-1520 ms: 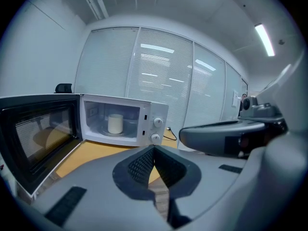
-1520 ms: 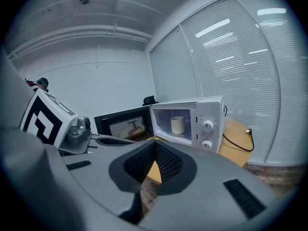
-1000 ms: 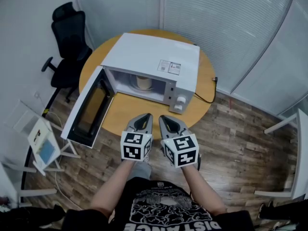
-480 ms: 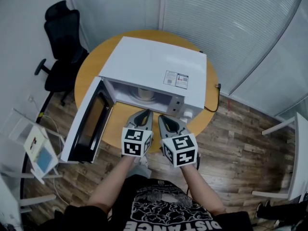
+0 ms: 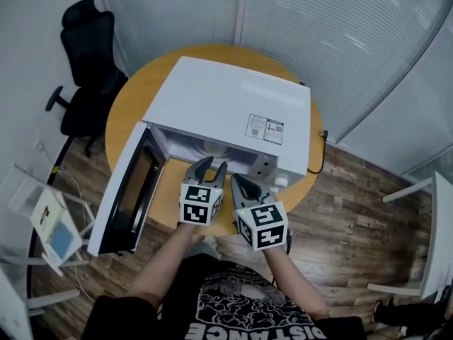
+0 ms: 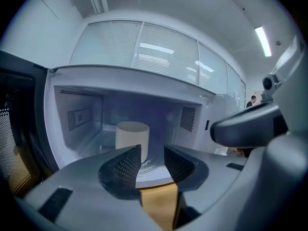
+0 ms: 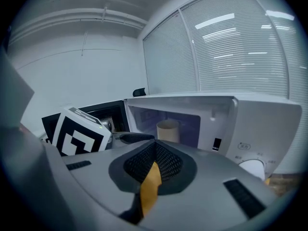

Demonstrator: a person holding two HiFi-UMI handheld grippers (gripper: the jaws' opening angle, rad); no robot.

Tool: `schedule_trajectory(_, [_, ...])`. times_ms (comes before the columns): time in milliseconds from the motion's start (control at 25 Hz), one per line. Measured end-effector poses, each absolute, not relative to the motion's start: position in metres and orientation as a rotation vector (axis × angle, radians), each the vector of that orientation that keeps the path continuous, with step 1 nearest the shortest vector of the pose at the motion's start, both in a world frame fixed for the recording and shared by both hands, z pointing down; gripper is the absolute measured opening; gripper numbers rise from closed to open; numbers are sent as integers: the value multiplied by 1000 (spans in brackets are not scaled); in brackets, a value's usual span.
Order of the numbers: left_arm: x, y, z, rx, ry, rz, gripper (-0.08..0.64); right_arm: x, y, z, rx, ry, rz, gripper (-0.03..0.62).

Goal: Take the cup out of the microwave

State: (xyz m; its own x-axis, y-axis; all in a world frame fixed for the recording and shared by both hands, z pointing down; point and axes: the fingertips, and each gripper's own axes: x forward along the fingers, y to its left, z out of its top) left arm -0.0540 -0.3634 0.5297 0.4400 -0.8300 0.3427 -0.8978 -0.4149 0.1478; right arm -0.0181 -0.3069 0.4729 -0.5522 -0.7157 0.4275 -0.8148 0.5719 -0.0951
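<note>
A white microwave stands on the round wooden table, its door swung open to the left. Inside, on the turntable, stands a pale beige cup, upright; in the head view only its top shows under the roof edge. My left gripper is at the mouth of the cavity. Its jaws are opening with nothing between them, and the cup is still beyond the fingertips. My right gripper is beside it on the right, shut and empty, aimed at the cavity and cup.
The microwave's control panel with knobs is at the cavity's right. A black cord trails off the table's right edge. A black office chair stands at the far left and a white rack on the wooden floor lower left.
Both grippers have moved forward to the microwave's opening. The left gripper's jaws, shut before, now stand apart. The right gripper has stayed shut.
</note>
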Motion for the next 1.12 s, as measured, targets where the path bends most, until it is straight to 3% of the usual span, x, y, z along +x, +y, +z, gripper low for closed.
schedule_trajectory(200, [-60,-384,537,2383,-1504,316,272,-26,-316,474,1240,-2468,407,15])
schedule_trajectory(480, [-66,-410,541,2388,-1486,314,329,-28,-331,476,1257,-2458,412,15])
schedule_trajectory(600, [-65,-419,545,2396,-1461,313,404,-29,-336,478,1258,-2453,418,15])
schedule_trajectory(1120, [-60,-450,559,2437,-1409,353,466,-30,-346,491,1261,-2414,439,15])
